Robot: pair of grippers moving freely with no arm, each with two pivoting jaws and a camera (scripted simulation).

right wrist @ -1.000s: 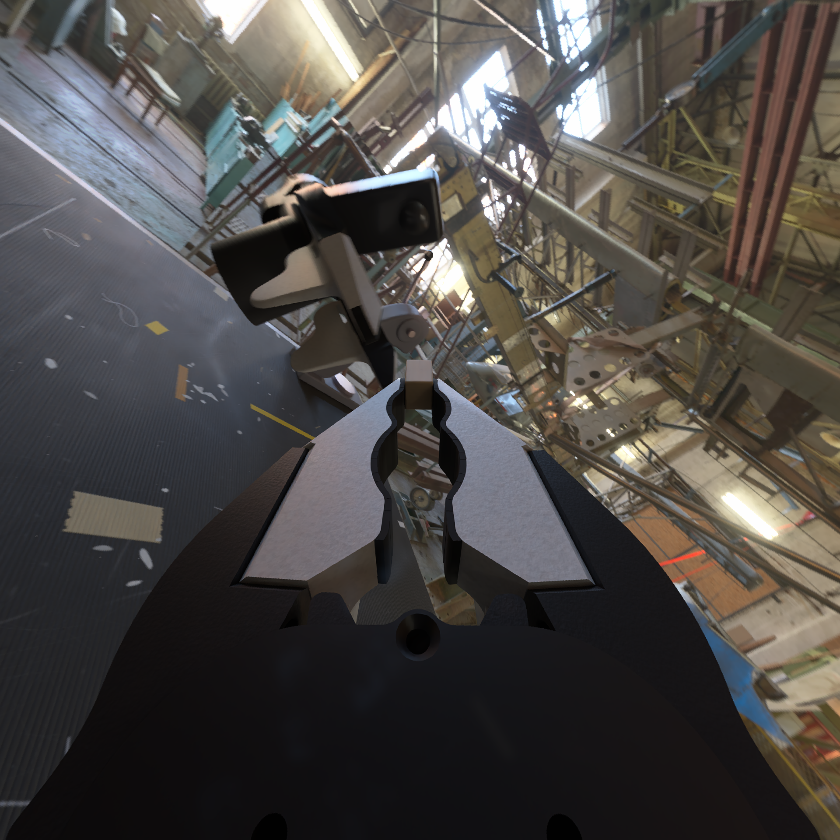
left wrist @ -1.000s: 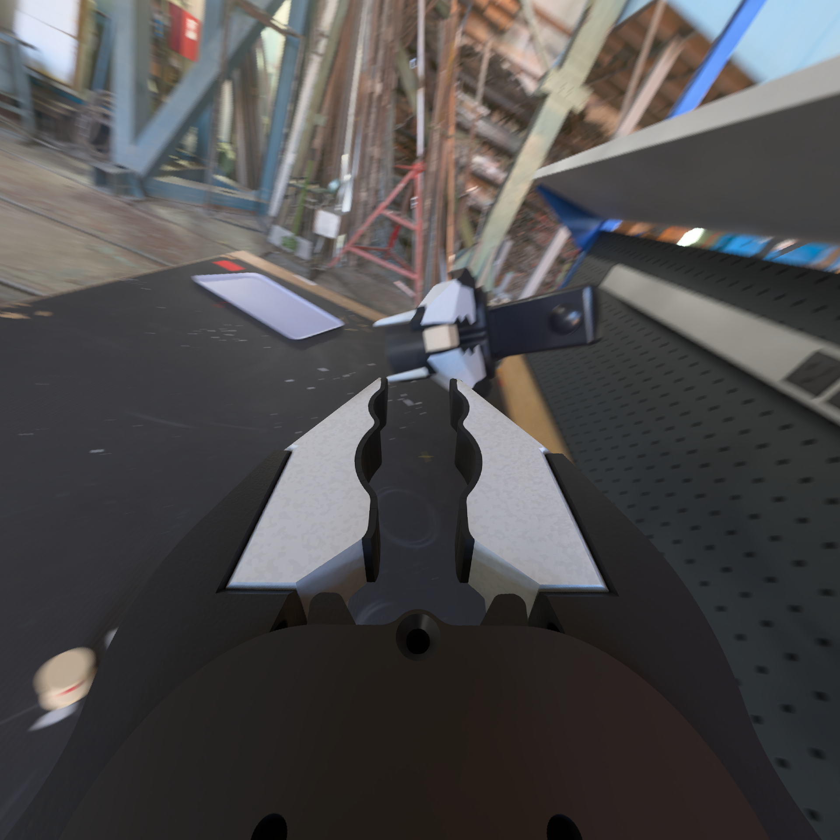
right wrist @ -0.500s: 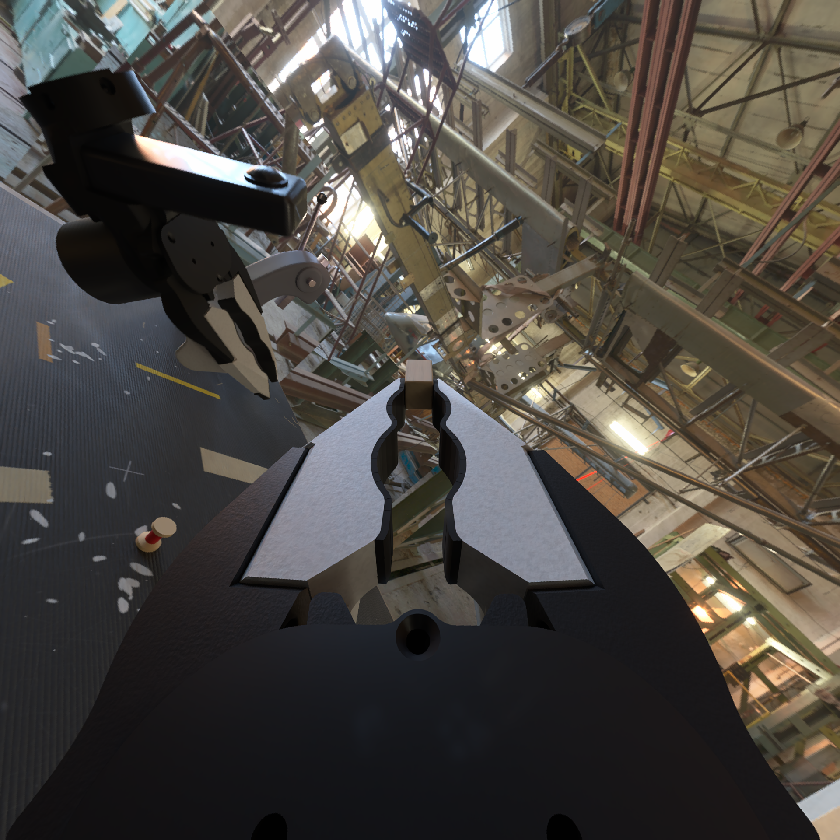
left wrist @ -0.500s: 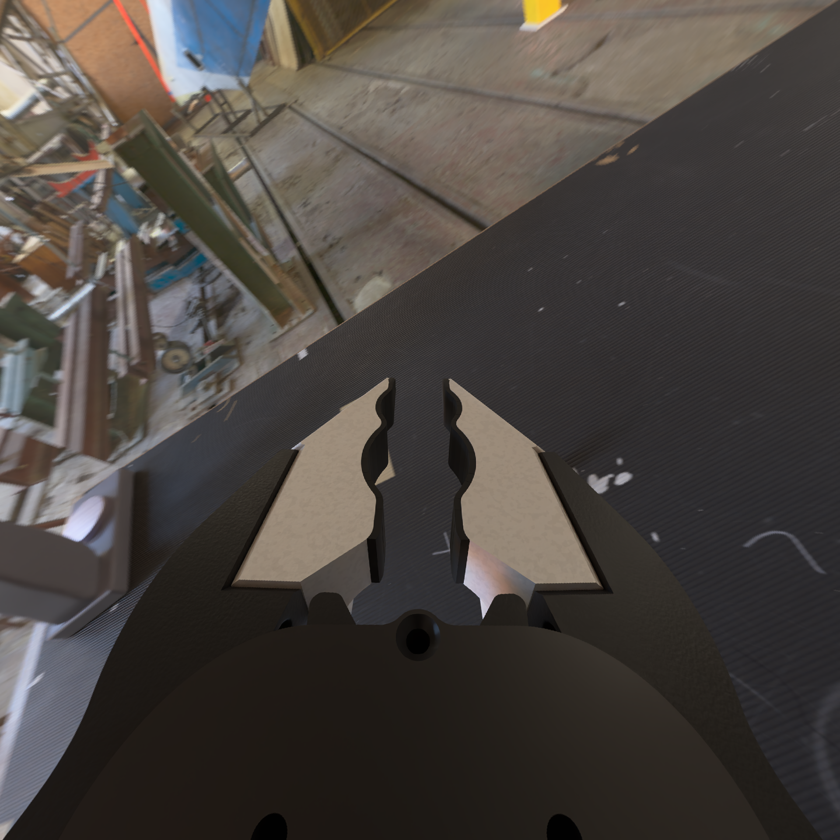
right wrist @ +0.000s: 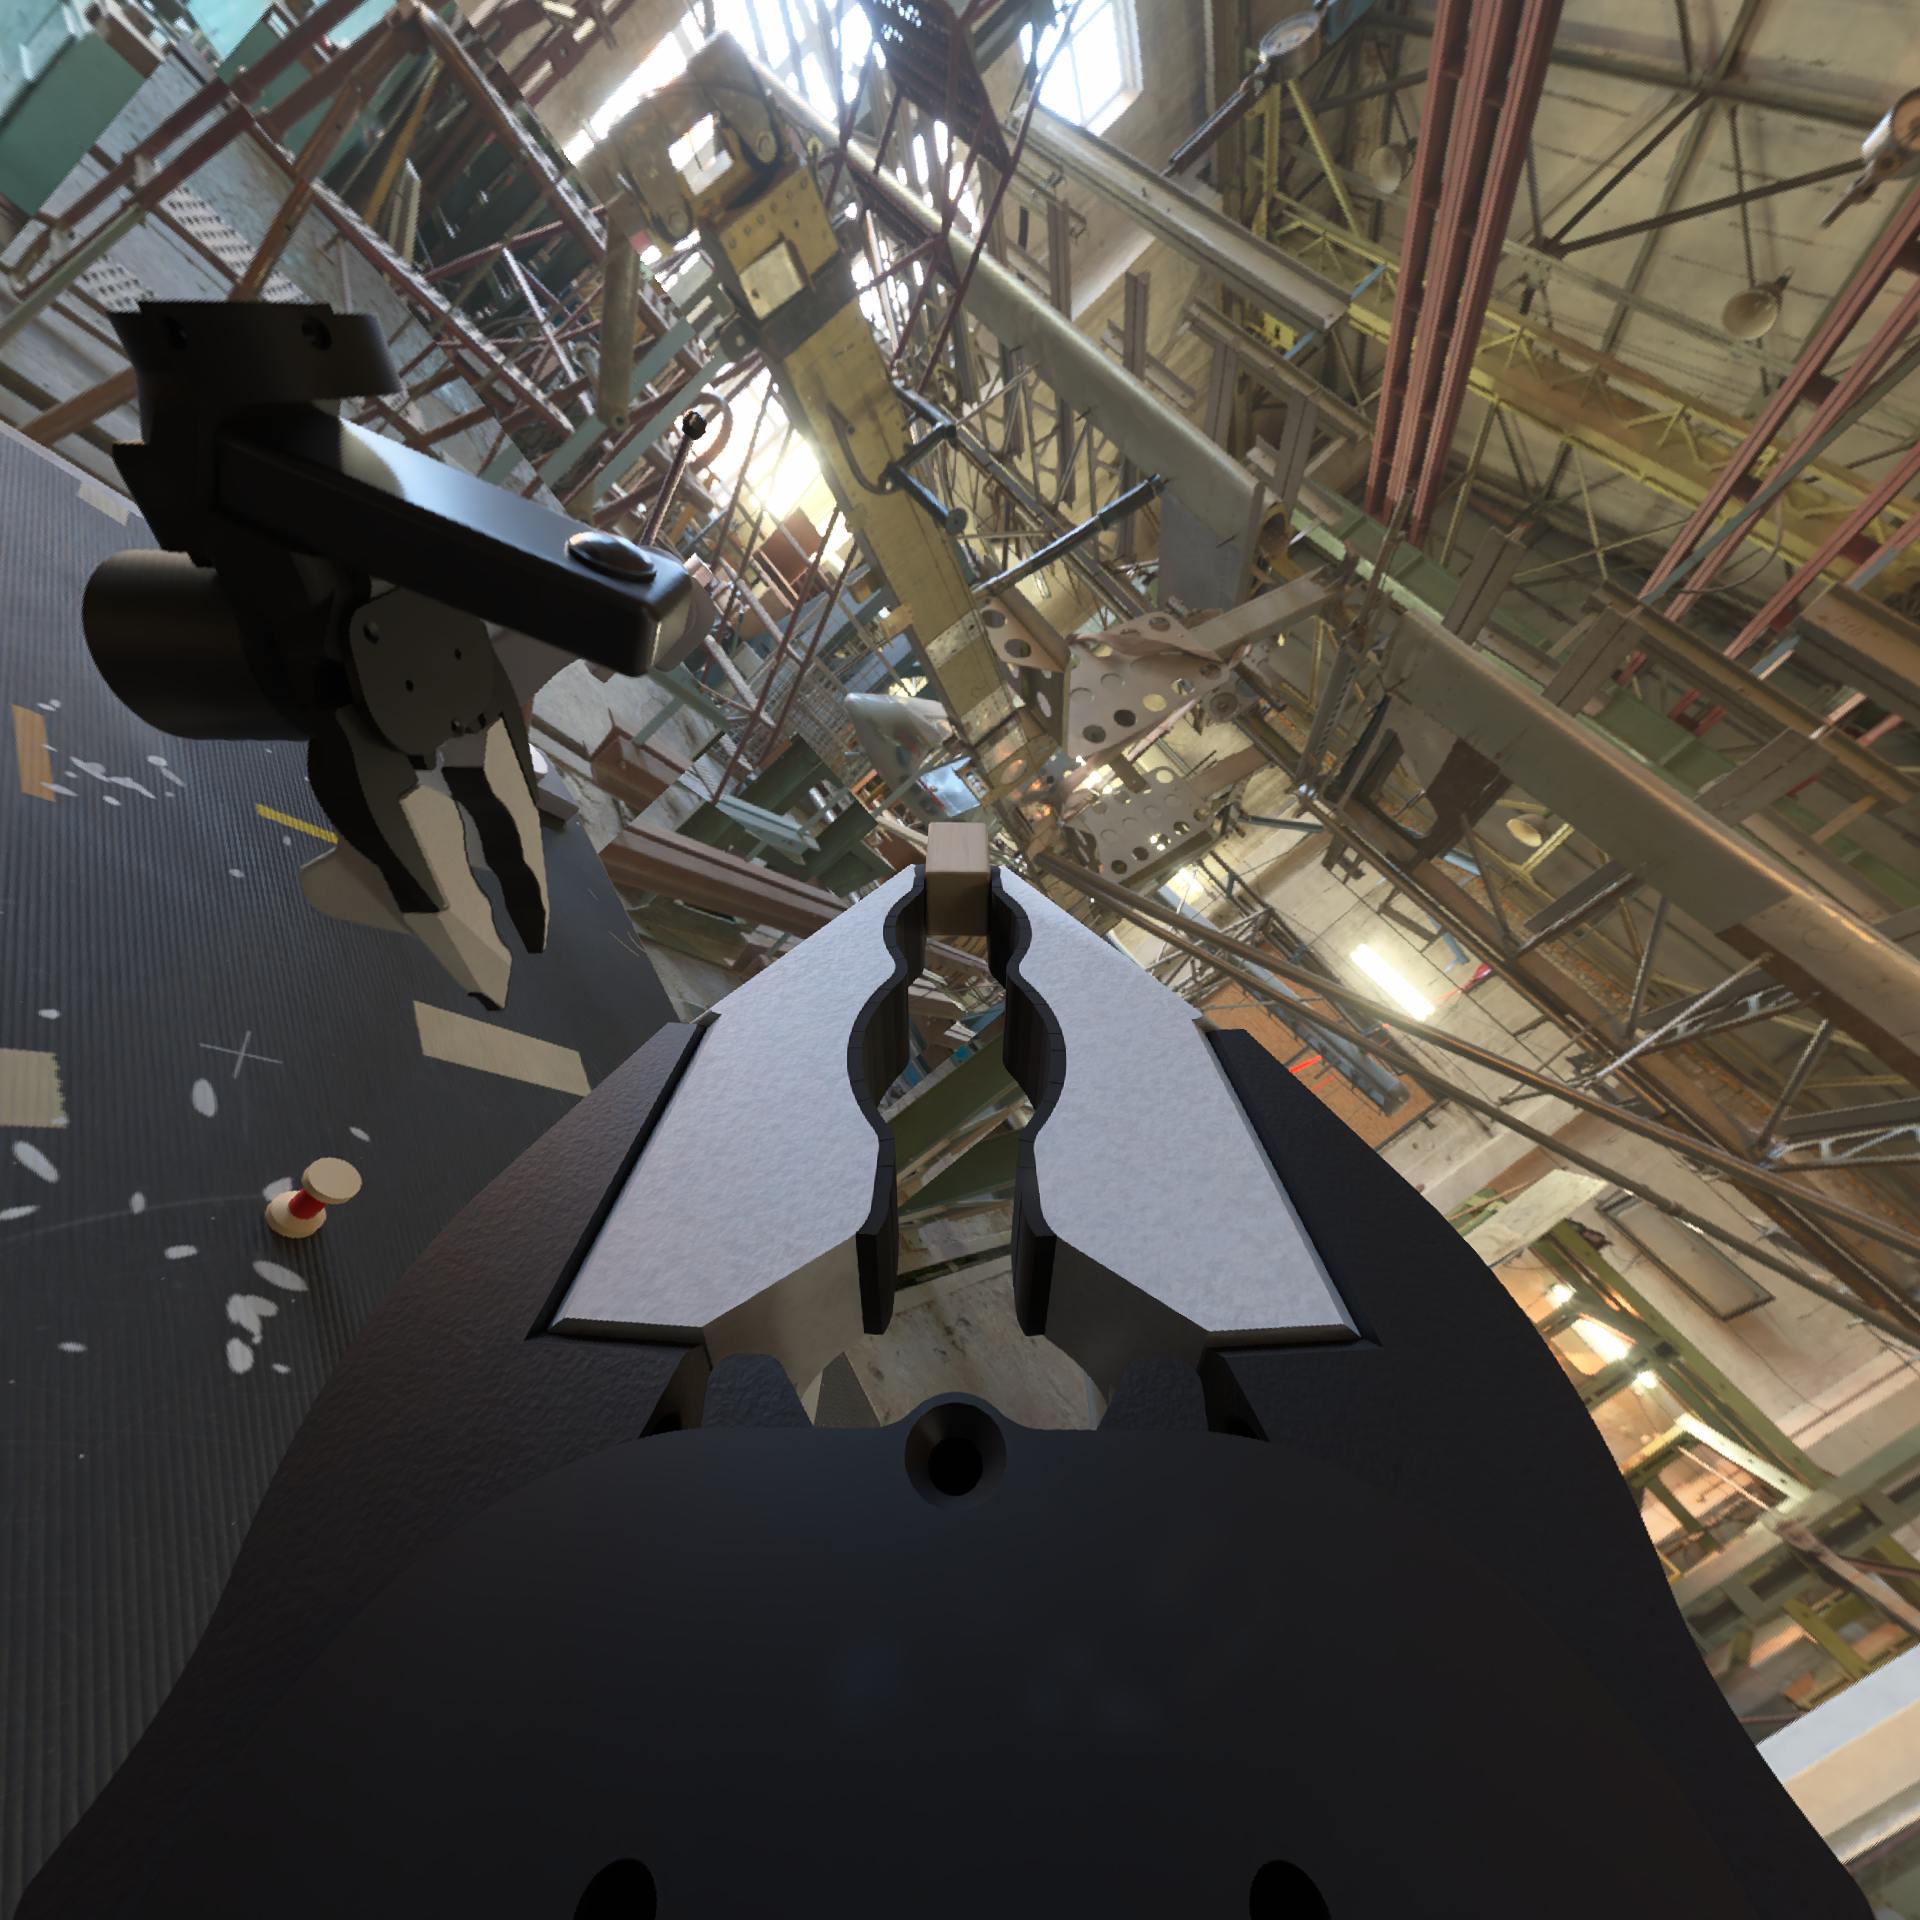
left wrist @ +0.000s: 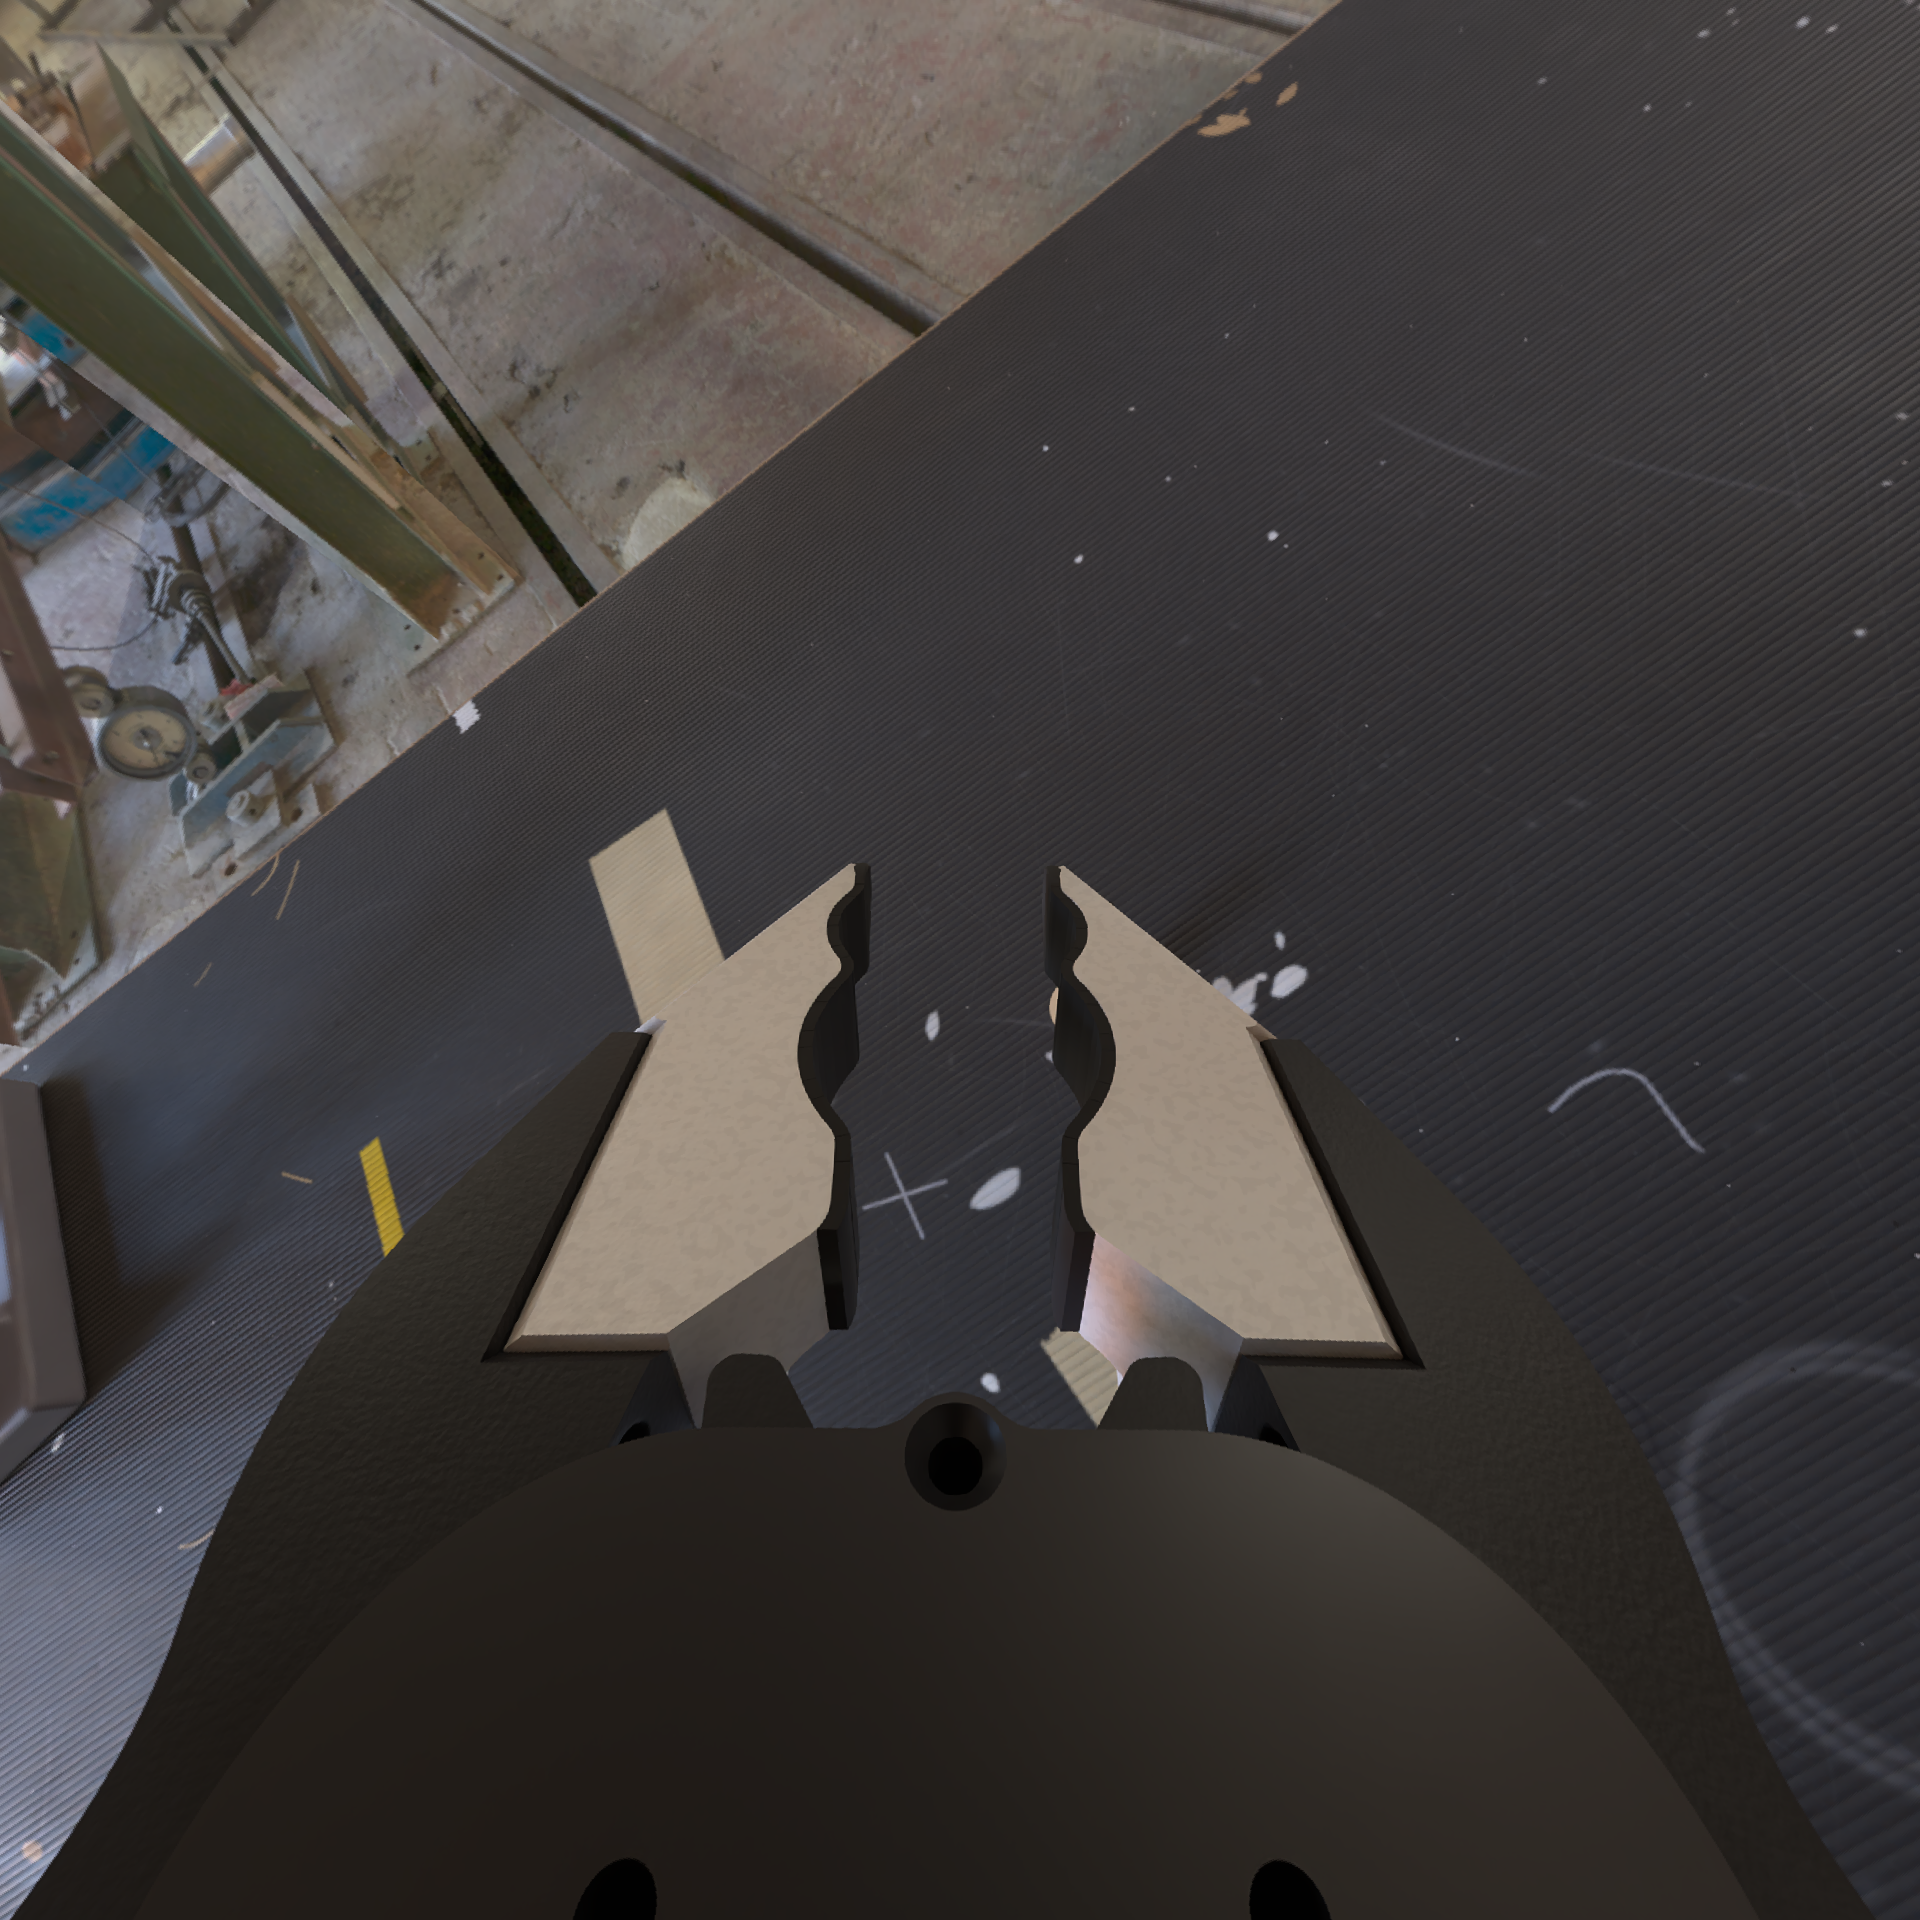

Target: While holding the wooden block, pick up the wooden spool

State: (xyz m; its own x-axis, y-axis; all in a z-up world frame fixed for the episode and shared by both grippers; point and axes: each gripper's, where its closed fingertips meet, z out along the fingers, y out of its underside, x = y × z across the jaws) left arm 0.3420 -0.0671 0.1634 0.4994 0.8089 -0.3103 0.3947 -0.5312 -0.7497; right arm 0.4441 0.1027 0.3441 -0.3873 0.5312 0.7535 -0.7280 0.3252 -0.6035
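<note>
My right gripper (right wrist: 956, 883) is shut on the small wooden block (right wrist: 956, 868), which is pinched at the fingertips and held up in the air. The wooden spool (right wrist: 312, 1200), pale with red thread, lies on its side on the dark mat (right wrist: 125, 1455) at the lower left. My left gripper (right wrist: 509, 961) hangs above the mat, fingers pointing down, up and to the right of the spool and apart from it. In the left wrist view the left gripper (left wrist: 956, 883) is open and empty over the mat (left wrist: 1455, 623). I cannot make out the spool there.
Tan tape strips (left wrist: 655, 914) (right wrist: 499, 1049), a yellow mark (left wrist: 379, 1195) and white paint spots lie flat on the mat. The mat's edge (left wrist: 727, 499) runs diagonally, with the workshop floor beyond it. A grey box (left wrist: 31, 1247) sits at the left edge.
My left gripper has swung round to point down at the mat, moved lower and opened wider. My right gripper keeps its hold on the block and has shifted only a little.
</note>
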